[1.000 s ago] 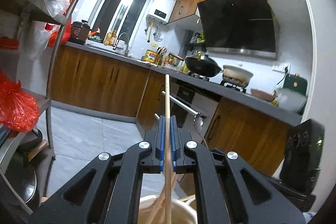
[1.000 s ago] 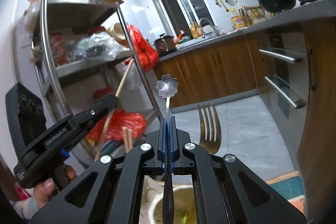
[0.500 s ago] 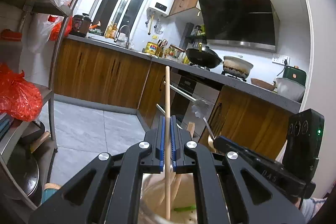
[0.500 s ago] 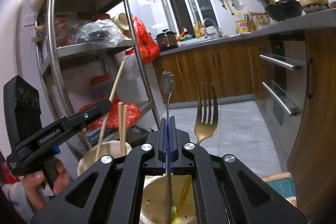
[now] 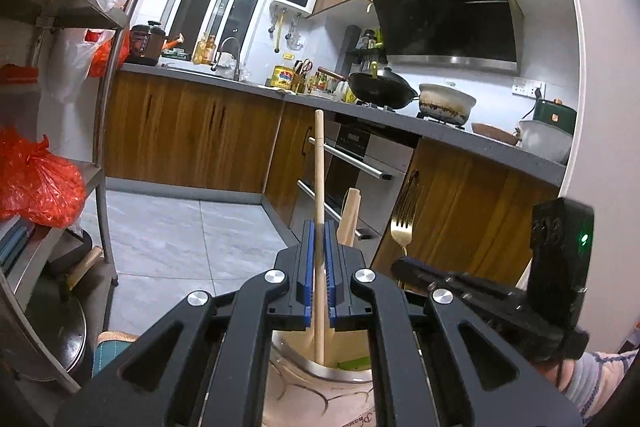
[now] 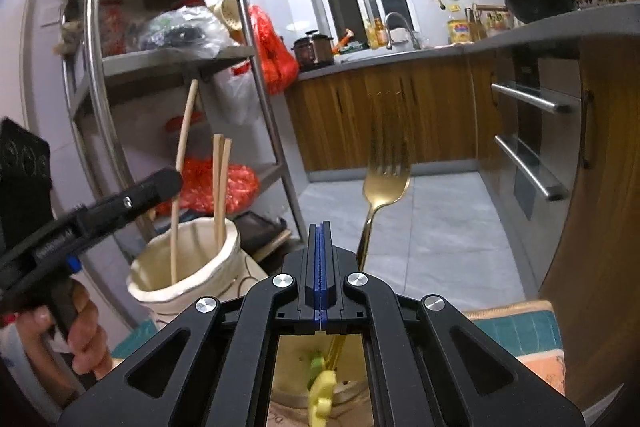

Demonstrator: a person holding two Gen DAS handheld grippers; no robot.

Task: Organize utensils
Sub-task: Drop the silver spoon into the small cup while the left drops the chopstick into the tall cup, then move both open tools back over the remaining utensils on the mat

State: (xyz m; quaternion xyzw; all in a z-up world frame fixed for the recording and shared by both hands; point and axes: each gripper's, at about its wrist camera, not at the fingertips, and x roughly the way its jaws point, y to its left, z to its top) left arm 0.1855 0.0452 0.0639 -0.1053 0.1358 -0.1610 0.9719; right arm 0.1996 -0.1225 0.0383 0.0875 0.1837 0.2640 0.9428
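My left gripper [image 5: 319, 227] is shut on a long wooden chopstick [image 5: 319, 163]. The stick stands nearly upright with its lower end inside a cream ceramic holder [image 5: 296, 399]. In the right wrist view that holder [image 6: 192, 291] also contains two shorter chopsticks [image 6: 220, 187], and the left gripper [image 6: 168, 183] clamps the long chopstick [image 6: 185, 143] above it. My right gripper [image 6: 319, 227] is shut, its blue pads pressed together with nothing showing between them. A gold fork [image 6: 384, 183] rises just right of it from a second container, where a yellow-green piece [image 6: 320, 383] lies. The right gripper [image 5: 400, 263] sits close beside the left.
A metal shelf rack [image 6: 256, 75] with red bags [image 6: 276, 59] stands to the left. Wooden cabinets [image 5: 192, 139] and oven handles [image 6: 528, 99] line the kitchen. A teal mat [image 6: 516, 327] lies under the containers. A hand [image 6: 86, 331] holds the left gripper's grip.
The flower-ended spoon that stood in my right jaws is gone from them, and the pads now meet. Both grippers sank; the long chopstick went deeper into the cream holder.
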